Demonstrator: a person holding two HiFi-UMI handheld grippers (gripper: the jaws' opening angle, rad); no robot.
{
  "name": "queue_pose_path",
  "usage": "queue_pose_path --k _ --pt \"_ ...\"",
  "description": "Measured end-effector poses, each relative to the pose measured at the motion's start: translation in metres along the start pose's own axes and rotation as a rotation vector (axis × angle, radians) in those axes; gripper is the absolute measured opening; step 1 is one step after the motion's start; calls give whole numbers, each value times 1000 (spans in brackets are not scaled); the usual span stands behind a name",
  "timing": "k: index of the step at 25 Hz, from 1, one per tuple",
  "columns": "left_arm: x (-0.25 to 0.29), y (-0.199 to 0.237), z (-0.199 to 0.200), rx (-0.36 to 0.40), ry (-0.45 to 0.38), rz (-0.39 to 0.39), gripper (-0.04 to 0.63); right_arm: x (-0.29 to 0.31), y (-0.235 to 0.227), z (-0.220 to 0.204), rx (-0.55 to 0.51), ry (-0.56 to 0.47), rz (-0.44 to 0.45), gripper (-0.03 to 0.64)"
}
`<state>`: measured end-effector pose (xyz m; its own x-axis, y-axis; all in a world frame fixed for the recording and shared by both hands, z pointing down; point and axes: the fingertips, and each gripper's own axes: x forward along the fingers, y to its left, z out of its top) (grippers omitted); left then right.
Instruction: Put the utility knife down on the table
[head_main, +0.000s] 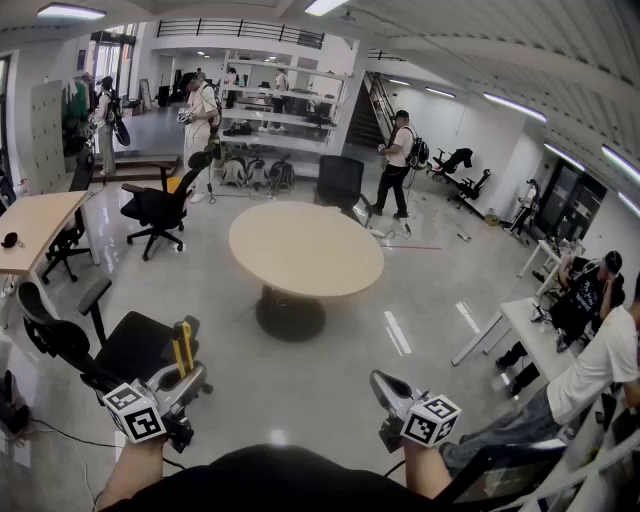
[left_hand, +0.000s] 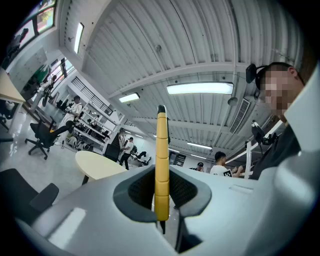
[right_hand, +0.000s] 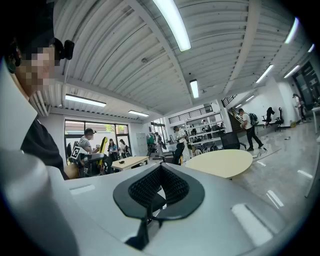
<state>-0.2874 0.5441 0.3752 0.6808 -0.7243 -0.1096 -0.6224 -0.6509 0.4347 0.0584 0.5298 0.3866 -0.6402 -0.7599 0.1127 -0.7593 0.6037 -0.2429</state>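
In the left gripper view a yellow utility knife (left_hand: 161, 165) stands upright between the dark pads, and my left gripper (left_hand: 161, 192) is shut on it. From the head view, the left gripper (head_main: 185, 378) is low at the left with the knife (head_main: 183, 346) sticking up out of it. Low at the right is my right gripper (head_main: 386, 388), whose pads (right_hand: 167, 187) meet with nothing between them. The round beige table (head_main: 305, 248) stands ahead on the grey floor, well beyond both grippers. It also shows as the round table (left_hand: 97, 164) and the same table (right_hand: 220, 162) in the gripper views.
A black office chair (head_main: 128, 345) stands just beyond the left gripper. Another black chair (head_main: 158, 208) and a wooden desk (head_main: 32, 225) are at the left. A seated person (head_main: 590, 370) and a white desk (head_main: 530, 330) are at the right. Several people stand at the back.
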Motion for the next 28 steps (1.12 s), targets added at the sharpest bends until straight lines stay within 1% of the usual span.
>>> queue_pose_path --k 7,13,20,28 --pt "9 -3 -3 -14 11 -4 44 -3 -4 2 5 -2 -6 12" --pt "31 -16 -8 -13 28 -35 44 -18 -22 4 55 -9 -31 14" --pt "78 -45 -28 -9 54 -79 44 -53 -64 3 74 -23 -62 14" --pt "128 -95 -50 -6 87 -126 44 -113 -101 8 91 -45 -88 14"
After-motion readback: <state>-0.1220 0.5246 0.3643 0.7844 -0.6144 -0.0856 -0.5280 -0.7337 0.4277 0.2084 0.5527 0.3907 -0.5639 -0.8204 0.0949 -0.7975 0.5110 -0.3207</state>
